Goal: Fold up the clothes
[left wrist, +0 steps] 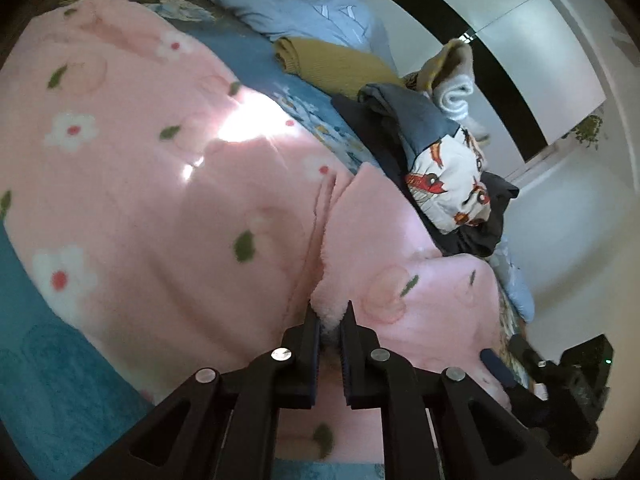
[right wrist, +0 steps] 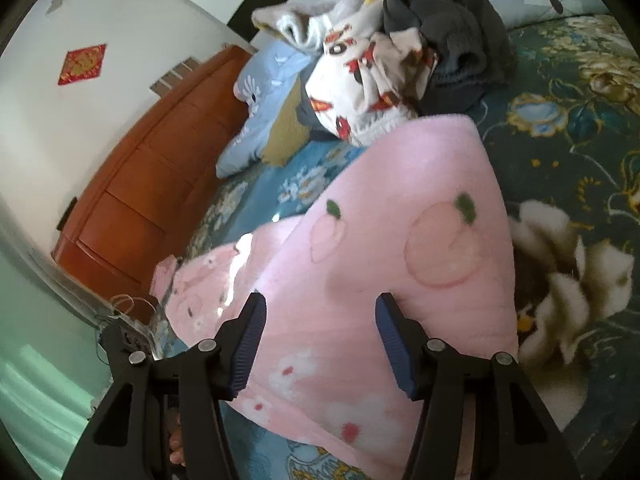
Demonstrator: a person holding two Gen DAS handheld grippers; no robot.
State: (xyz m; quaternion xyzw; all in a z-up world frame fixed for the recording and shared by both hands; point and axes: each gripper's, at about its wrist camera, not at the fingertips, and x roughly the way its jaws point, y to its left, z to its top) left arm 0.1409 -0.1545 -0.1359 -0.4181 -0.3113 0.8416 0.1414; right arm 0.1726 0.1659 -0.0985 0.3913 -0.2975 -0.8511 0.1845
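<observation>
Bed [left wrist: 48, 380]: one pink garment [left wrist: 160, 200], pinched.

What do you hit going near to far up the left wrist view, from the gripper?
Left gripper shut on the fluffy pink fleece garment with flowers and peaches → blue floral bedsheet → mustard-yellow ribbed knit → pale blue daisy-print pillow.

Through the right wrist camera I see a wooden headboard [right wrist: 148, 184] against a white wall [right wrist: 100, 12] that carries a red diamond decoration [right wrist: 82, 63]. The bed's dark floral bedspread [right wrist: 560, 152] runs along the right side. The left camera shows me white cabinet doors [left wrist: 520, 40] split by a black stripe [left wrist: 480, 56].
</observation>
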